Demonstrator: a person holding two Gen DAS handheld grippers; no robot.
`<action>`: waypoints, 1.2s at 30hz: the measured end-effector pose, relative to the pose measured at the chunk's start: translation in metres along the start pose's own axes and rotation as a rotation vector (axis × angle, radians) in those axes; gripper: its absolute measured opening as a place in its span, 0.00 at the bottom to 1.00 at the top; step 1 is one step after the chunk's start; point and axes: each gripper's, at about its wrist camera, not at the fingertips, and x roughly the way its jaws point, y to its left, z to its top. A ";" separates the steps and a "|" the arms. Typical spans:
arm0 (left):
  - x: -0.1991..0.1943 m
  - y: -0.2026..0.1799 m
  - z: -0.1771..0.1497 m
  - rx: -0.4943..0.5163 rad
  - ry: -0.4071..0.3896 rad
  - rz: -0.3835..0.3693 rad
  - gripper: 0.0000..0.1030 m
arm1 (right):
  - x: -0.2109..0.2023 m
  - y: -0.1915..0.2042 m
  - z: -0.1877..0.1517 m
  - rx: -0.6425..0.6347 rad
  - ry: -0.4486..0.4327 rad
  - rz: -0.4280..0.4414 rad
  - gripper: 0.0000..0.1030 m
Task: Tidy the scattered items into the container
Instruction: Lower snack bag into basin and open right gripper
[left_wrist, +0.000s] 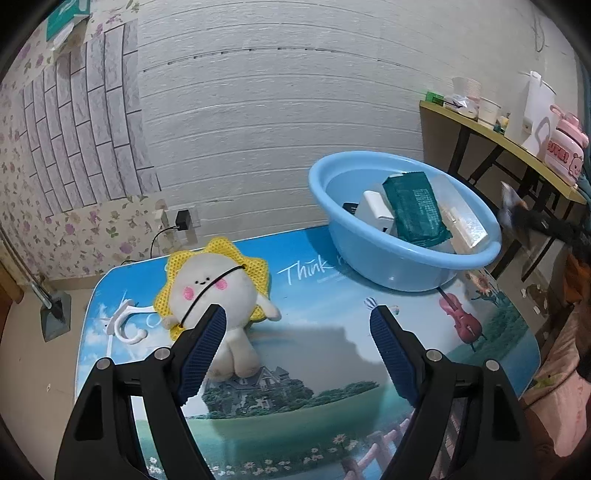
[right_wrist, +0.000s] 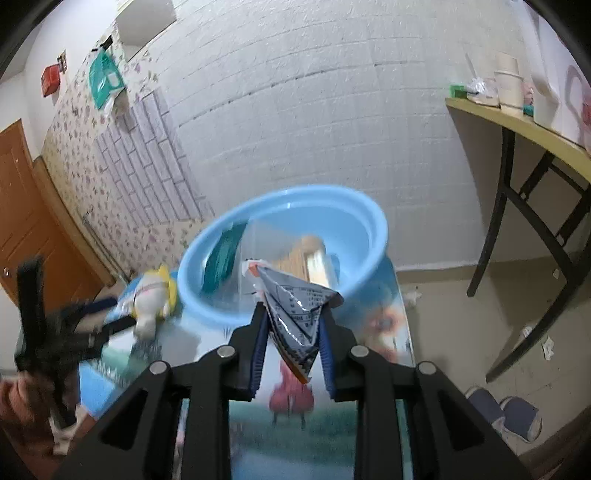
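Just near of the round light-blue plastic basin (right_wrist: 284, 251), the crumpled grey foil snack packet (right_wrist: 297, 314) sits pinched in the right gripper (right_wrist: 291, 332); carry past the rim before releasing, while the left gripper (left_wrist: 297, 321), jaws spread and empty, hovers beside the sun-shaped plush toy (left_wrist: 218, 291) at table left.

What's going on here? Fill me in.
A person is tidying loose things into the blue basin, one hand-held gripper per hand. The right hand-held gripper is shut on a crumpled packet in front of the basin. The left hand-held gripper is open, empty, over the table. A plush toy and white hook remain out; a green pack already sits inside.
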 end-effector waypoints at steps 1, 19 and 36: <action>0.000 0.001 0.000 -0.003 0.001 0.003 0.78 | 0.008 0.001 0.006 0.001 -0.002 -0.007 0.24; 0.009 0.033 -0.011 -0.071 0.022 0.039 0.78 | 0.065 -0.007 0.015 0.074 0.116 -0.023 0.41; -0.001 0.035 -0.016 -0.075 0.003 0.040 0.78 | 0.038 0.009 0.015 0.011 0.058 -0.124 0.50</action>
